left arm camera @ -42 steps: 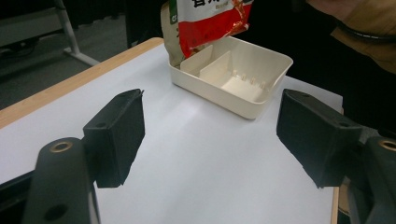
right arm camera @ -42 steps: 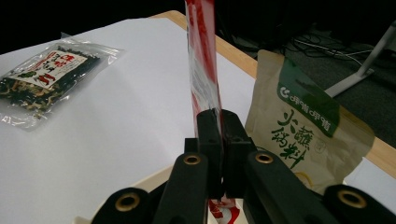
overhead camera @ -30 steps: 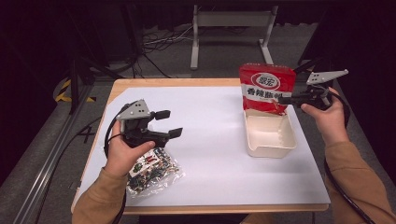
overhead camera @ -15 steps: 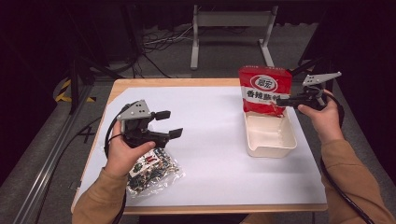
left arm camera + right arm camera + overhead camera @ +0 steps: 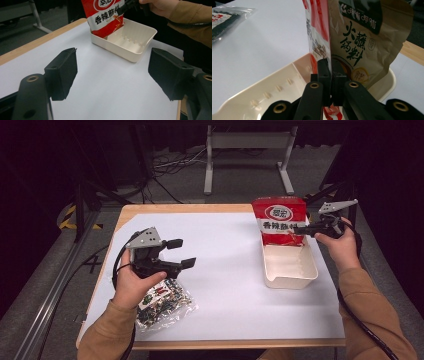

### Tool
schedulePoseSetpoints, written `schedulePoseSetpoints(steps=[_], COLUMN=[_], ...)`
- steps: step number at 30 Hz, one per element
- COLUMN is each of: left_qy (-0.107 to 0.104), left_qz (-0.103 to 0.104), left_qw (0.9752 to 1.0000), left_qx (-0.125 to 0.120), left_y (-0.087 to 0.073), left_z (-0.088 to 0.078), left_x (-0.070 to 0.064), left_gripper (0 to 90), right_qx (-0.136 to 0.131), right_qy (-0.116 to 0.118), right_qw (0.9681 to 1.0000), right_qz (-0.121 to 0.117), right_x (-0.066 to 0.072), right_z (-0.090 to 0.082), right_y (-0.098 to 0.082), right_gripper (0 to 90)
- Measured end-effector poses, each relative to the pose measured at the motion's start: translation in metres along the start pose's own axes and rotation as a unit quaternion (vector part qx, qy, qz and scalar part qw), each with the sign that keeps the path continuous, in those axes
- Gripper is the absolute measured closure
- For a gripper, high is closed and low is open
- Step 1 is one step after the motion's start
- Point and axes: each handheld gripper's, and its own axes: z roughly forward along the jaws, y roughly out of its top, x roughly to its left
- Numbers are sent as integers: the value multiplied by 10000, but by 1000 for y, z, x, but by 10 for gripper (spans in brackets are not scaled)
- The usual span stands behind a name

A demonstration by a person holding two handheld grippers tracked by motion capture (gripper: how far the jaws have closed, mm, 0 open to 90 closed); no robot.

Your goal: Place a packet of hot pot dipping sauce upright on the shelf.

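High view: my right gripper [image 5: 302,227] sits at the right of the frame, jaws clamped on the side edge of the red seasoning pouch [image 5: 278,220], which stands upright with its long axis vertical and its bottom edge dipping into the far end of the cream tray [image 5: 290,272]; the pouch lies to the left of that hand, the tray's open floor just below it in the frame, so I judge the coming move to be straight down into the tray; my left gripper [image 5: 180,253] hovers at centre left, jaws spread wide with nothing between them, well apart from the pouch, beside the clear snack bag [image 5: 162,302] at lower left

Left gripper view: the two black jaws stand far apart over the white table [image 5: 107,82]; pouch [image 5: 106,17] and tray [image 5: 130,40] sit in the upper middle, the pouch leaning on the tray's far corner; this hand is plainly the farther one

Right gripper view: the jaws are pinched together on the pouch's red edge [image 5: 318,32], its brown back panel to the right; the tray's floor [image 5: 269,92] opens at lower left
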Motion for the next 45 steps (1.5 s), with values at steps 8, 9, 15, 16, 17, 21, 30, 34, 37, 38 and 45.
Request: schedulePoseSetpoints(steps=[8,9,15,16,17,21,30,34,37,38,45], left_qy=[-38,-30,-34,-34,-40,-42,6,62,88,93,240], left_qz=[-35,-25,15,1,7,-40,-46,-58,-89,-99,-38], left_qw=[10000,10000,10000,10000,10000,10000,10000,9999,9999,9999,9994], left_qx=[-31,-25,-22,-19,-20,-17,14,60,83,97,254], left_y=[0,0,0,0,0,0,-1,-3,-4,-5,-13], left_z=[-1,0,0,0,0,0,-3,-3,-3,-2,-2], left_x=[0,0,0,-1,0,0,2,4,5,5,6], left_gripper=[244,244,244,244,244,244,242,233,226,224,210], right_qx=[243,275,467,503,541,639,728,638,497,470,321], right_qy=[-400,-437,-579,-609,-646,-772,-883,-924,-960,-968,-1260], right_qw=[9989,9987,9972,9969,9964,9950,9934,9936,9940,9940,9914], right_qz=[-28,-42,-15,-27,-17,-52,24,98,172,201,174], right_x=[1,1,1,2,2,4,7,8,8,9,16], right_z=[9,9,10,11,11,12,14,13,12,11,-2], right_y=[-5,-6,-12,-13,-14,-17,-21,-23,-25,-25,-23], right_gripper=[871,870,867,866,866,860,848,787,728,698,556])
